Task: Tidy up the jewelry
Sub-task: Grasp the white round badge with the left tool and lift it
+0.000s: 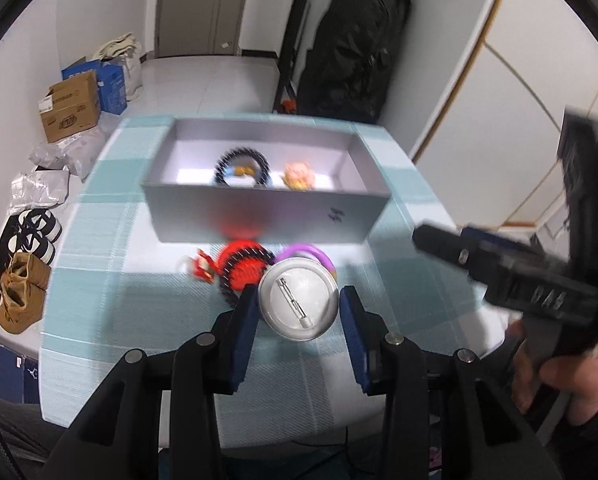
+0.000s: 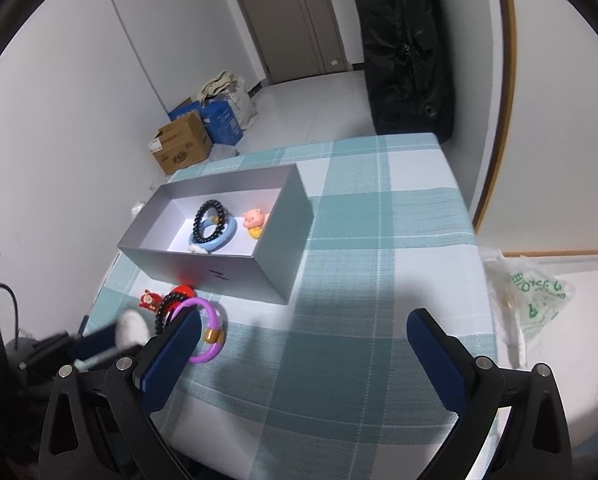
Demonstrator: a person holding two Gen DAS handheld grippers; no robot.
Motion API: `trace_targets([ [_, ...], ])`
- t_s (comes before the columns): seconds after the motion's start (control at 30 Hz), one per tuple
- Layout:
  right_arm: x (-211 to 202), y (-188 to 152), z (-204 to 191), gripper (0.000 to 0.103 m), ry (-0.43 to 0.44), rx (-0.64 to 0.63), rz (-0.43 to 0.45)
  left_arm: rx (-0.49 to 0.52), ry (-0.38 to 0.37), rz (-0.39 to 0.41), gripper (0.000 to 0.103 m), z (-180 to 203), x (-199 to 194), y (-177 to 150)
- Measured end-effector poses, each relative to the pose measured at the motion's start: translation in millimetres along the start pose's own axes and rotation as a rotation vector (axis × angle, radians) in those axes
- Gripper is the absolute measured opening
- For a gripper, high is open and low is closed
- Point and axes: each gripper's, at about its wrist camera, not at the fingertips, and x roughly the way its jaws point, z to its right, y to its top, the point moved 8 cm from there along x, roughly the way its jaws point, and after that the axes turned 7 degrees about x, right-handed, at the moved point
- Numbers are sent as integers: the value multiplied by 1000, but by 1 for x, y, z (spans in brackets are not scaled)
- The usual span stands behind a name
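My left tongs (image 1: 299, 304) are hovering spread around one silver badge (image 1: 297, 305), pin side up; I can't tell whether the pads are touching it. My right tongs (image 2: 303, 344) are hanging wide apart, gripping nothing. One grey box (image 2: 259, 276) is sitting on the checked cloth (image 2: 359, 280), holding three pieces: black beads (image 2: 207, 222), blue ring (image 2: 219, 242), pink pig (image 2: 254, 220). Just before it are lying a purple ring (image 2: 211, 328), dark beads (image 2: 163, 312), and red pieces (image 2: 150, 299).

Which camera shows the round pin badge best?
The left wrist view: the round pin badge sits large between the left gripper's blue fingers, its pin back visible. The right wrist view shows only a blurred white disc at the left edge.
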Motion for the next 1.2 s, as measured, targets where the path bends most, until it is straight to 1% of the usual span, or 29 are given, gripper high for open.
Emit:
trace_targets([
  [0.07, 3, -2, -4, 103, 10, -8, -11, -23, -2, 20, 35, -7, -5, 4],
  [0.17, 10, -8, -17, 102, 69, -19, -46, -56, -9, 41, 35, -17, -8, 7],
  [0.27, 20, -15, -27, 102, 90, -41, -82, -79, -18, 52, 35, -25, -12, 9],
  [0.3, 22, -17, -31, 100, 94, -48, -93, -86, -19, 60, 35, -27, -13, 10],
  [0.37, 28, -22, -39, 92, 113, -69, -116, -90, -26, 70, 35, -30, -17, 12],
  [0.43, 34, -27, -48, 90, 120, -99, -137, -92, -26, 88, 35, -35, -20, 15],
  [0.5, 39, -33, -59, 85, 132, -139, -151, -92, -30, 97, 35, -39, -22, 17],
  [0.63, 47, -38, -74, 81, 137, -206, -157, -116, -36, 101, 35, -50, -23, 18],
  [0.73, 56, -42, -81, 71, 142, -245, -172, -141, -39, 101, 35, -59, -23, 18],
  [0.77, 58, -43, -83, 69, 140, -256, -176, -147, -40, 101, 35, -61, -22, 19],
  [0.83, 62, -44, -85, 68, 129, -275, -176, -160, -40, 104, 35, -63, -23, 19],
  [0.93, 66, -45, -89, 65, 124, -297, -173, -172, -45, 104, 35, -66, -22, 20],
  [1.0, 67, -44, -89, 57, 106, -312, -165, -172, -47, 102, 35, -67, -21, 20],
  [1.03, 68, -43, -89, 51, 102, -315, -164, -170, -48, 101, 35, -66, -21, 20],
  [1.2, 68, -44, -90, 49, 97, -341, -154, -161, -53, 99, 35, -64, -21, 20],
])
